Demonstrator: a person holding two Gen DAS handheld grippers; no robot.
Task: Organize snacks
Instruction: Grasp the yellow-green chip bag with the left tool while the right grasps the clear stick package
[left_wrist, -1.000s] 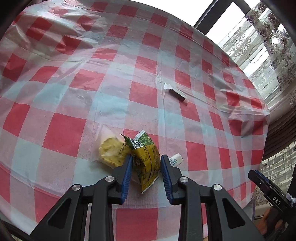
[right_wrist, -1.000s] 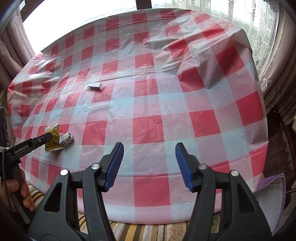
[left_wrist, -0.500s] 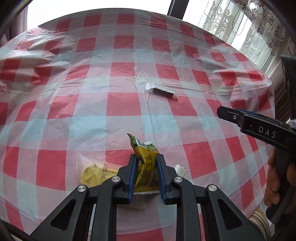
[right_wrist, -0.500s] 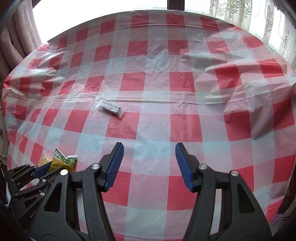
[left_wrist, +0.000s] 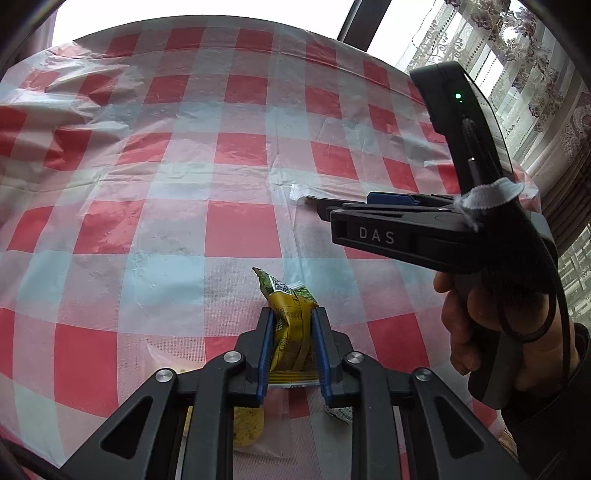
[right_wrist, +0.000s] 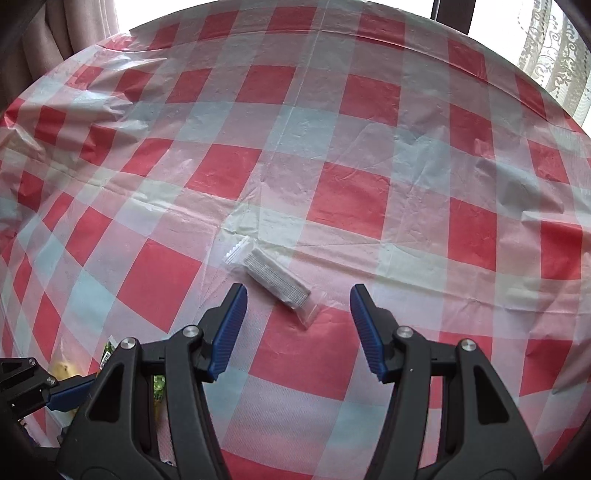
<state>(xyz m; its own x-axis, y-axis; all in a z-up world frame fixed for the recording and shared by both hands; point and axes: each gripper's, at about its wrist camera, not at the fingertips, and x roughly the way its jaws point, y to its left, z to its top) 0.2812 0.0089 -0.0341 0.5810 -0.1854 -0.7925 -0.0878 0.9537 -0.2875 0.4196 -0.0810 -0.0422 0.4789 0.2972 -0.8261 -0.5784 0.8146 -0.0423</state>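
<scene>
My left gripper (left_wrist: 292, 325) is shut on a yellow and green snack packet (left_wrist: 290, 321), which stands up between the blue pads above the red and white checked tablecloth (left_wrist: 147, 184). Below the fingers lie a yellow biscuit in a clear wrapper (left_wrist: 249, 428) and a small white packet (left_wrist: 340, 413). My right gripper (right_wrist: 298, 306) is open, its fingers either side of the near end of a clear-wrapped grey bar (right_wrist: 275, 282) lying flat on the cloth, not touching it. In the left wrist view the right gripper (left_wrist: 325, 206) covers most of that bar.
The cloth is wrinkled at the far left (right_wrist: 92, 107) and right (right_wrist: 535, 206). Curtains and windows ring the table (left_wrist: 535, 110). A person's hand (left_wrist: 491, 325) holds the right gripper's handle. The left gripper (right_wrist: 62, 391) shows at the lower left of the right wrist view.
The left jaws closed on the yellow and green packet and lifted it off the cloth. The right gripper swept in across the table to the clear-wrapped bar, still open.
</scene>
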